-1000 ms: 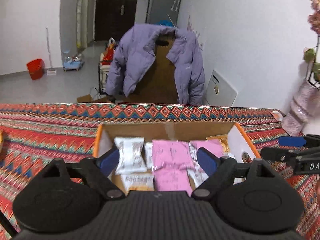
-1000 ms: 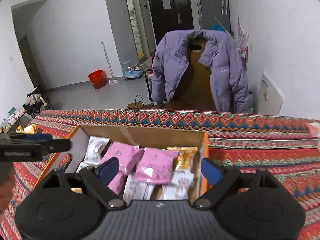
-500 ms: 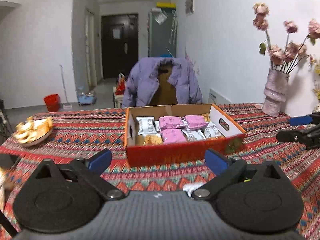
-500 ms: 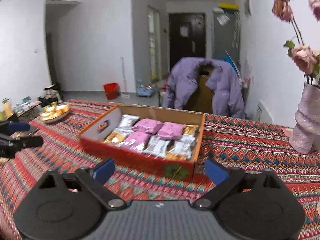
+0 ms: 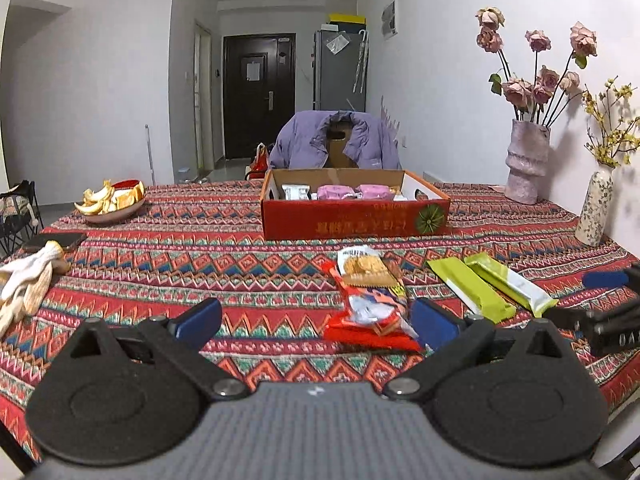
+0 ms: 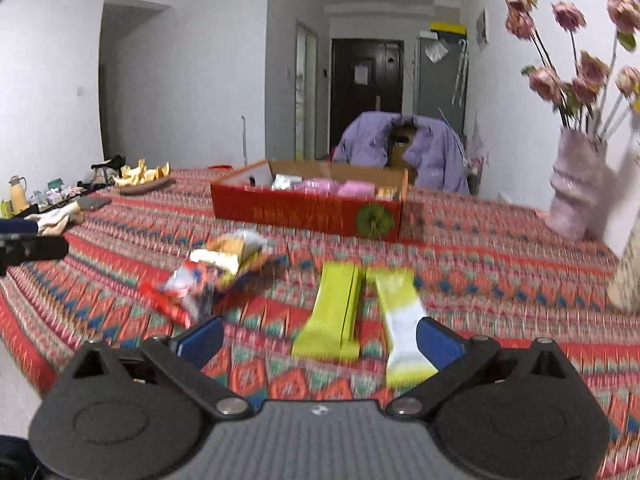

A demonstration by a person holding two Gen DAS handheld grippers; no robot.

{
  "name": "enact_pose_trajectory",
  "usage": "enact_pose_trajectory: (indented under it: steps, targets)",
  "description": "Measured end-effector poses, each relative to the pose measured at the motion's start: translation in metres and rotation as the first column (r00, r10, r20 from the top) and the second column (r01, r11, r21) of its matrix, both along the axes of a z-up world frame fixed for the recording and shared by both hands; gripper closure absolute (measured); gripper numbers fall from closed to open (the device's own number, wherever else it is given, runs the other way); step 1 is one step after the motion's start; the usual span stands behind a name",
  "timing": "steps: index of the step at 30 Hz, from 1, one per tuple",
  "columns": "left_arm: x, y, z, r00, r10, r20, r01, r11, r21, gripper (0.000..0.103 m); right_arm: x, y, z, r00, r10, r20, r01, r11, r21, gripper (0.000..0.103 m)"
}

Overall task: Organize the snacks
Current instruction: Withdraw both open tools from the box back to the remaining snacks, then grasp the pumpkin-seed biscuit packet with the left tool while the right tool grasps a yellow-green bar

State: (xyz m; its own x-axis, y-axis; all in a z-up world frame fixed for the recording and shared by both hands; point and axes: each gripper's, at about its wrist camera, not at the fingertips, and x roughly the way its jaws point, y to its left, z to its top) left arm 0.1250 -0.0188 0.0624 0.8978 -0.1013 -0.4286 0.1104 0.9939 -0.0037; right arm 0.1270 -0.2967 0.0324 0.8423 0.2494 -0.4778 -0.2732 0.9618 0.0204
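Left wrist view: left tongs (image 5: 316,316) are hanging released, gripping nothing, over the counter (image 5: 200,256). The red snack packets (image 5: 370,300) are lying on the near side of the red box (image 5: 354,222), just ahead toward the right finger, long axis pointing at the box.

Right wrist view: right tongs (image 6: 320,338) are gaping empty too. Two green bars (image 6: 362,312) are sitting nearest them, lengthwise toward the box (image 6: 308,212), between the fingers.
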Motion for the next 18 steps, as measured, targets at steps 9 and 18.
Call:
enact_pose_trajectory:
  steps: [9, 18]
  targets:
    - [0.032, -0.021, -0.007, 0.996, -0.074, -0.050, 0.073, 0.997, -0.026, 0.018, 0.000, -0.006, -0.008, 1.000, -0.005, 0.012, 0.005, 1.000, 0.023, 0.002]
    - [0.145, -0.065, -0.034, 0.988, -0.080, -0.134, 0.080, 0.997, -0.005, 0.025, 0.052, -0.002, -0.020, 0.999, -0.027, -0.033, 0.029, 0.997, 0.070, 0.009]
